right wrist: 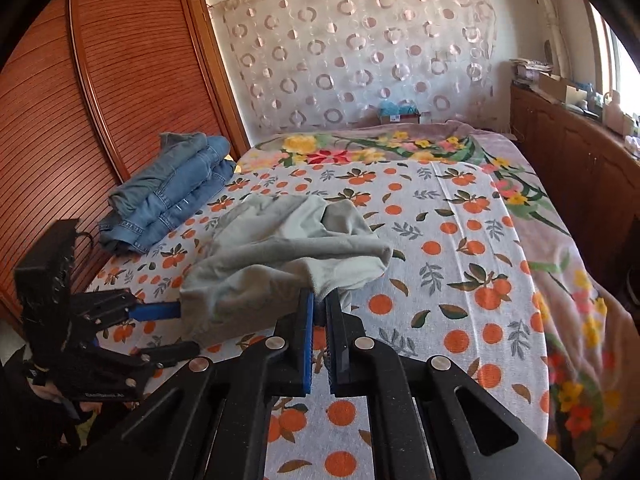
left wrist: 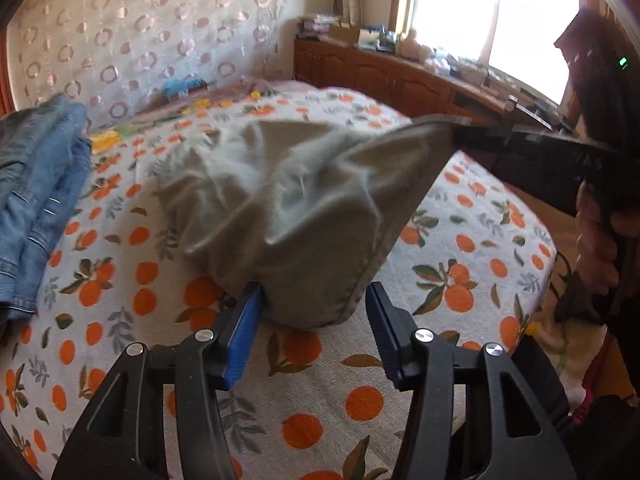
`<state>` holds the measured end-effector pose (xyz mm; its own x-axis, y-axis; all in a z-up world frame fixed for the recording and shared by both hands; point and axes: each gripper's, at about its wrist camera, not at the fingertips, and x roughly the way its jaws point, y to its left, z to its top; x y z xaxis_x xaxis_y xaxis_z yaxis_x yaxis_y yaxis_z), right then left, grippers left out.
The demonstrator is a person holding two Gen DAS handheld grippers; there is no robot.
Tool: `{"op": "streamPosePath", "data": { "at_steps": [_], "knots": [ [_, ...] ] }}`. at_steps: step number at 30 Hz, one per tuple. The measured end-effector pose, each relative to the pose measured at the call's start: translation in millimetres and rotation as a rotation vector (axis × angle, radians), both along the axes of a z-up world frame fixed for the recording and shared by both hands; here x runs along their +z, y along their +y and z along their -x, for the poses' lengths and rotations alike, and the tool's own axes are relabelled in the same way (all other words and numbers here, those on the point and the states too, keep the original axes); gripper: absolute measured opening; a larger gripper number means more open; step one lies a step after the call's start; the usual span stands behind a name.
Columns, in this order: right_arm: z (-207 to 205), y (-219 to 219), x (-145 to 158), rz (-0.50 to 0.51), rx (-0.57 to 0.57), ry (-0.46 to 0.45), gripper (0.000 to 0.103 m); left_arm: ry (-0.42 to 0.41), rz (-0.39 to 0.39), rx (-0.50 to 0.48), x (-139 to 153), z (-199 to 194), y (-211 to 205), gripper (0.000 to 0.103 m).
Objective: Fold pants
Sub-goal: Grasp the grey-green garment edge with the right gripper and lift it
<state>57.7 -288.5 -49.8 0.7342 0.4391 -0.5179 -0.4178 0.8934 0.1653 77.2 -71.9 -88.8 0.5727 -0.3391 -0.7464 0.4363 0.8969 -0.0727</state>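
Pale grey-green soft cotton pants (right wrist: 280,256) lie rumpled near the front of the bed, on the white bedsheet printed with oranges and leaves (right wrist: 460,240). One hemmed corner is lifted off the sheet; the rest sags down in loose folds.

Right claw (right wrist: 319,304): blue-padded jaws together, clamped on a pinch of the cloth at its near edge. In the left wrist view that claw (left wrist: 460,134) holds the raised corner taut, the hem running down from it in a straight line.

Left claw (left wrist: 314,304): jaws apart. The low bulge of the pants sits between the blue pads (left wrist: 248,312), the left pad touching or just beside the fabric. Nothing gripped yet.

Handling, judged: light, limp, no stiffness at all. It will drape and bunch wherever unsupported, and one grip lets it swing. The stitched hem looks the firmest place to hold; thin single layers may slip from the pads. Best second hold seems the same hemmed edge, low down, so the edge can be stretched flat between both claws.

Folded blue denim jeans (right wrist: 172,192) stacked at the far left of the bed, well apart from the pants.
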Motion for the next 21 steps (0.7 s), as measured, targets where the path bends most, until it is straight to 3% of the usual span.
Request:
{"op": "streamPosePath", "data": {
  "at_steps": [1, 5, 9, 18, 21],
  "knots": [
    [-1, -1, 1, -0.004, 0.0, 0.001, 0.005, 0.016, -0.006, 0.002, -4, -3, 0, 0.053],
    [-3, 1, 2, -0.004, 0.013, 0.013, 0.005, 0.025, 0.017, -0.01, -1, -7, 4, 0.025],
    [-1, 4, 26, -0.016, 0.037, -0.042, 0.005, -0.03, 0.034, -0.006, 31, -5, 14, 0.017],
    [25, 3, 116, -0.03, 0.082, -0.213, 0.005, -0.248, 0.018, -0.01, 160, 16, 32, 0.011],
    [43, -3, 141, -0.056, 0.1, -0.27, 0.005, -0.318, -0.001, -0.021, 187, 28, 32, 0.009]
  ]
}}
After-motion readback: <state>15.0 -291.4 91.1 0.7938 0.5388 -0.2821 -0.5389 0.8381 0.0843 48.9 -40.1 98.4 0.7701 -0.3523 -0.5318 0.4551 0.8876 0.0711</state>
